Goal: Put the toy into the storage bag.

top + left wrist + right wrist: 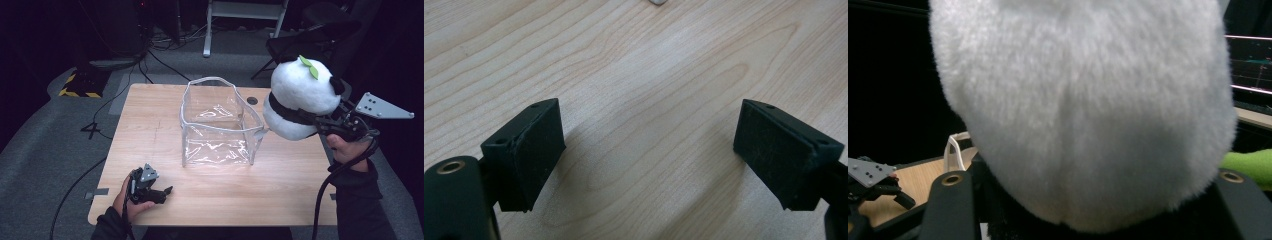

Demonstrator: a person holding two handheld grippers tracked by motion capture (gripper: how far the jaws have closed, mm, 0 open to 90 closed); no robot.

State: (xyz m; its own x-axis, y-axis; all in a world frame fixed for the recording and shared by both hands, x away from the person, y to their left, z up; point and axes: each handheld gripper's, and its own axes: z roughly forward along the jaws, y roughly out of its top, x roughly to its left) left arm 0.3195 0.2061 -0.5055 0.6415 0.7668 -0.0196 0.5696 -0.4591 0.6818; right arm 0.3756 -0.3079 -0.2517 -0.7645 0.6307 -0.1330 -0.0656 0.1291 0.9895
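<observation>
Left gripper: jaws apart, empty, resting at the near-left edge of the light wooden table.
Clear soft-plastic bag: table centre, mouth open upward.
Right gripper: clamped on the white round plush panda, aloft beyond the right edge.
Risk: the plush likely snags the limp rim, collapsing the bag.

The left hand-held gripper is being held low with jaws spread wide and empty. The right hand-held gripper is being held raised, jaws clamped.

Bright lit tabletop, dark, perhaps underexposed surroundings
</observation>
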